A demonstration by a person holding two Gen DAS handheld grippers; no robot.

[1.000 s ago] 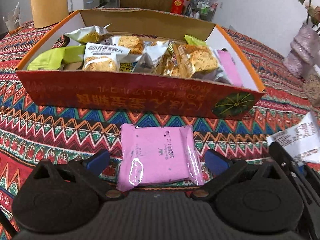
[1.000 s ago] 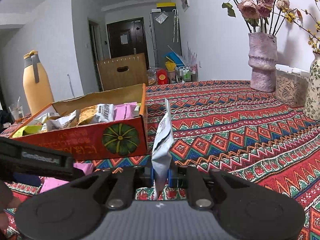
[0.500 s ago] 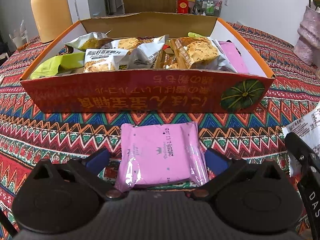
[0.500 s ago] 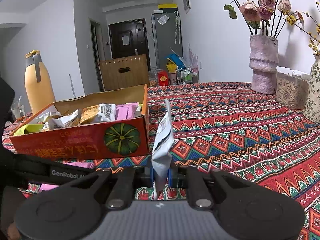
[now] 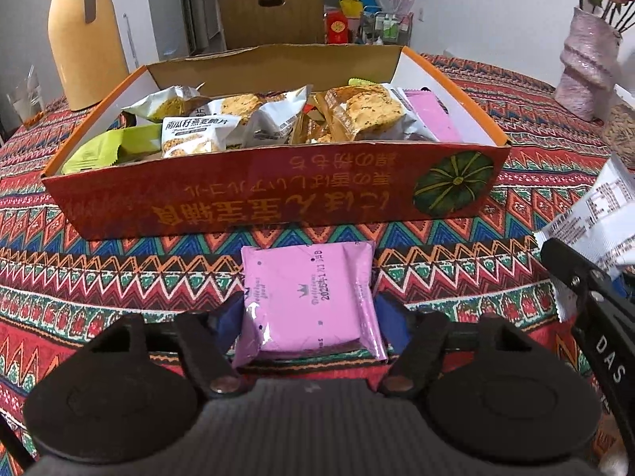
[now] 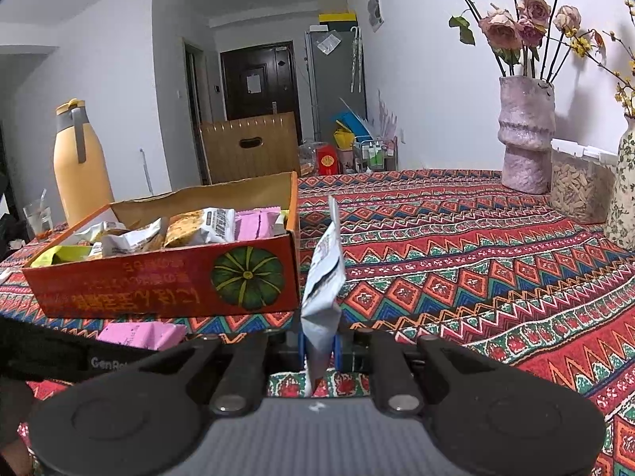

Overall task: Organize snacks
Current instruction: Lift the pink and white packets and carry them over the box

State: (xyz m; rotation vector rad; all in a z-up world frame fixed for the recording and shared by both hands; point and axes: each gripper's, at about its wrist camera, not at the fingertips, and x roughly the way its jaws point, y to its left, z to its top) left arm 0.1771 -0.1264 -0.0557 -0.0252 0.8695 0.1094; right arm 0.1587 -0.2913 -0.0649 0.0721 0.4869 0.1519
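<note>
The left claw (image 5: 309,309) held the pink snack packet (image 5: 307,297) by its two side edges, flat and just in front of the red pumpkin-printed snack box (image 5: 278,198) on the bench (image 6: 476,258). The right claw (image 6: 319,347) was closed tight on a white snack packet (image 6: 323,277) standing on edge, beside the box's front right corner. Inside the box lay oat-crisp packets (image 5: 198,137), green wrappers (image 5: 99,150) and more pink packets (image 5: 430,119).

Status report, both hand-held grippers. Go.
Left hand-held gripper shut on pink packet. Right hand-held gripper shut on white packet. Snack box ahead, nearly full. Nothing blocking.
</note>
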